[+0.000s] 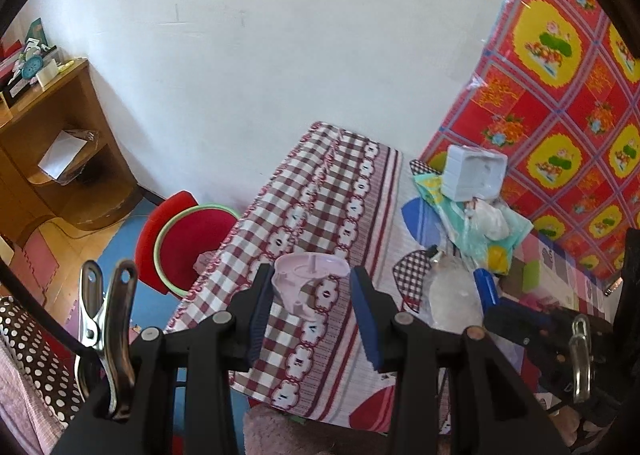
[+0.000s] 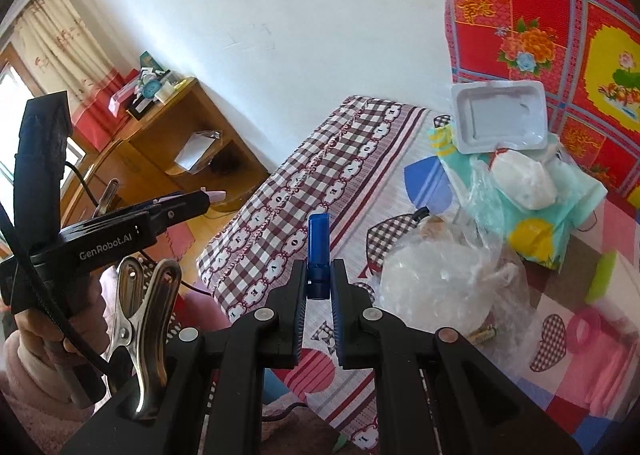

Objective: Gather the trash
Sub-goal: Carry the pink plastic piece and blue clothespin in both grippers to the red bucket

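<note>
My left gripper (image 1: 312, 279) is shut on a pale pink round plastic piece (image 1: 298, 287), held above the checked bedsheet (image 1: 320, 191). In the right wrist view that gripper (image 2: 204, 199) shows from the side, with the pink piece (image 2: 216, 195) at its tip. My right gripper (image 2: 319, 275) is shut on a small blue plastic stick (image 2: 318, 243) that stands upright between its pads. To the right lies a pile of trash: a clear plastic bag (image 2: 432, 283), a white foam tray (image 2: 500, 119), a white crumpled wad (image 2: 520, 179) and teal packaging (image 2: 560, 211).
A red basin with a green rim (image 1: 192, 243) sits on a red stool left of the bed. A wooden shelf desk (image 1: 60, 143) stands against the white wall. A red flowered cloth (image 1: 560, 95) hangs at the right. A person's hand (image 2: 36, 331) grips the left tool.
</note>
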Demonstrator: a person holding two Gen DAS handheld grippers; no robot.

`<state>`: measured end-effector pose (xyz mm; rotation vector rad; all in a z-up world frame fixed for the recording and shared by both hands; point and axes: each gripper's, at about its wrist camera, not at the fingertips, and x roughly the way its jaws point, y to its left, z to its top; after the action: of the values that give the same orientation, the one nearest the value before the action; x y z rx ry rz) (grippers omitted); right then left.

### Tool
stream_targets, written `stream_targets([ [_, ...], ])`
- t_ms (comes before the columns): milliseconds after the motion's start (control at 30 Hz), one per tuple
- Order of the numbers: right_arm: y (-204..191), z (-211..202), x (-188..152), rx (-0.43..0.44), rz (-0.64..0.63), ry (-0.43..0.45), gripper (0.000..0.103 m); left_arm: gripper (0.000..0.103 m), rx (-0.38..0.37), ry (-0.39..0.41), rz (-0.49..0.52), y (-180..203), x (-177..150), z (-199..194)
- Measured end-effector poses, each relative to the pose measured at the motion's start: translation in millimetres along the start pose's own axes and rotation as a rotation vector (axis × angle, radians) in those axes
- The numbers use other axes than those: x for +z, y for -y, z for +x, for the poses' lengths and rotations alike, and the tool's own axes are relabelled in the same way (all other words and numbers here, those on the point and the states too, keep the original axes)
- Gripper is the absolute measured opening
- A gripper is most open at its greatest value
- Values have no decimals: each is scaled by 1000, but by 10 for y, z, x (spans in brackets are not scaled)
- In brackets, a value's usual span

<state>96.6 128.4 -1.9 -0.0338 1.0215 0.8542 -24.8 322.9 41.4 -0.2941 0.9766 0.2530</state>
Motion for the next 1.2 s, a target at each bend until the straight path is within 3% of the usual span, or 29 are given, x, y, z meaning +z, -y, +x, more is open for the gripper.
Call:
stream_targets([
  [433, -290, 279, 183, 4, 23, 7, 12, 41, 1, -5, 32, -351, 191, 80],
  [1200, -759, 717, 475, -24, 25, 0, 12, 41, 2, -20, -5, -1073, 374, 317],
])
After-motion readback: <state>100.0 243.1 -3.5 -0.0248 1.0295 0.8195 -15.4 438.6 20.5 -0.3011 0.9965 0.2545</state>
